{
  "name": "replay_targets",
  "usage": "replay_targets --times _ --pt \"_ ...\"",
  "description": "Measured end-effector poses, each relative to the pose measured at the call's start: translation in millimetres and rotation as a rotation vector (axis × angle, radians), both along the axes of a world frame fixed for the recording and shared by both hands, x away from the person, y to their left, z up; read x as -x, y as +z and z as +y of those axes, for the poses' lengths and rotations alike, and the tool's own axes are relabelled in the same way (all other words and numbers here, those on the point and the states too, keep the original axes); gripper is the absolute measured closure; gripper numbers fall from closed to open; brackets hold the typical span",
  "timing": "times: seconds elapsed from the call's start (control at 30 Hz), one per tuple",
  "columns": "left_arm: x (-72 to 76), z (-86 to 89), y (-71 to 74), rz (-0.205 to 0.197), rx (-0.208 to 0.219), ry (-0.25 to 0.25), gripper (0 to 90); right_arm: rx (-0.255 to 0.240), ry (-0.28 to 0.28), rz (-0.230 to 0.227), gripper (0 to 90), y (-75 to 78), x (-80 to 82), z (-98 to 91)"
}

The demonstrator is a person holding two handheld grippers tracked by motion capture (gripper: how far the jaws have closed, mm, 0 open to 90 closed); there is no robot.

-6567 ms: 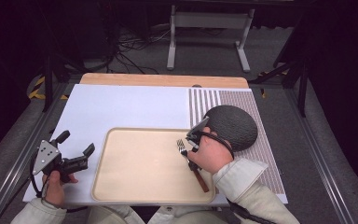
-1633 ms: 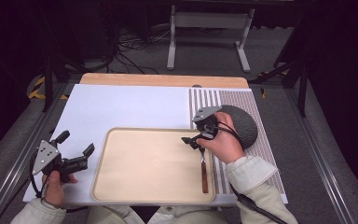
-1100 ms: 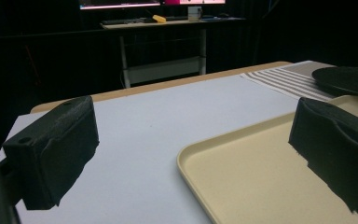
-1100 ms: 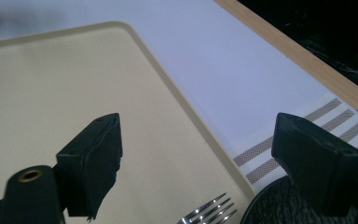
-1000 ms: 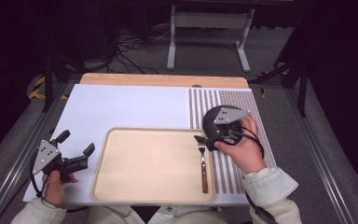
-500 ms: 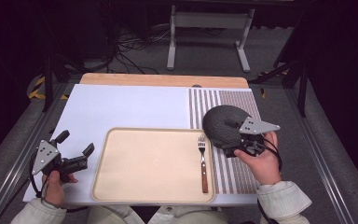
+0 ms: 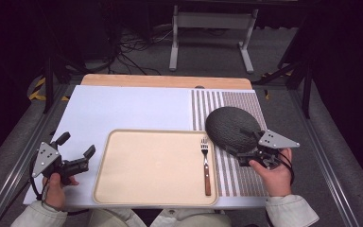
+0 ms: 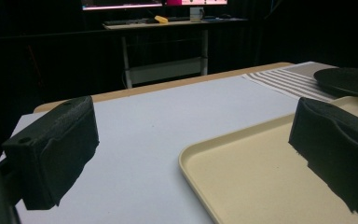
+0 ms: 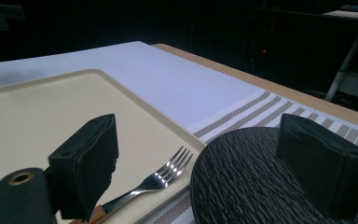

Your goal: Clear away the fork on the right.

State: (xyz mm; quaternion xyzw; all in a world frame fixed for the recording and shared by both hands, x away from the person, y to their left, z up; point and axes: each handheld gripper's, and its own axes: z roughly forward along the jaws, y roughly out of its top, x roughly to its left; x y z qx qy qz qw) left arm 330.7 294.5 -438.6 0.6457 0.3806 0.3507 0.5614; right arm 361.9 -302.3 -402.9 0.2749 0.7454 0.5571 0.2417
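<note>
Table surface is covered with a white mat, and a striped placemat lies at its right part. Next in size is the beige tray, which sits near the person's edge, with its right side over the edge of the striped placemat. On the placemat, just beside the tray's far right corner, rests the dark round plate with a rough, slate-like surface. The fork, with a wooden handle, lies inside the tray along its right rim, tines pointing away from the person, so this piece seems already placed. The right gripper is at the near right edge of the plate; its jaws stand wide, nothing is between them, and in the right gripper view they frame the plate's rim. I judge the plate is the next thing to take, probably onto the tray, but it is not yet gripped. The left gripper waits left of the tray, jaws wide and empty.
</note>
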Motion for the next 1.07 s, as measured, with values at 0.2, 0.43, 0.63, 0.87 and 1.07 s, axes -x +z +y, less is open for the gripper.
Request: replay_targets --times 0.2,0.43,0.63,0.87,1.07 --pt "0.2 1.1 0.6 -0.003 0.004 0.002 1.9 -0.023 -0.029 0.009 13.0 -11.1 7.3 -12.6" --pt "0.1 1.6 0.6 -0.008 0.012 0.004 1.8 -0.015 -0.066 0.034 12.4 -31.7 16.1 -22.5" --pt "-0.3 1.8 0.4 -0.007 0.016 -0.001 1.8 -0.006 -0.086 0.045 12.3 -42.1 19.7 -25.1" --pt "-1.1 3.0 -0.8 0.001 0.022 -0.002 1.8 0.001 -0.099 0.052 11.2 -41.7 19.7 -25.8" --pt "-1.9 4.6 -1.1 0.007 0.035 0.0 1.8 0.0 -0.11 0.051 10.8 -41.0 19.9 -26.8"
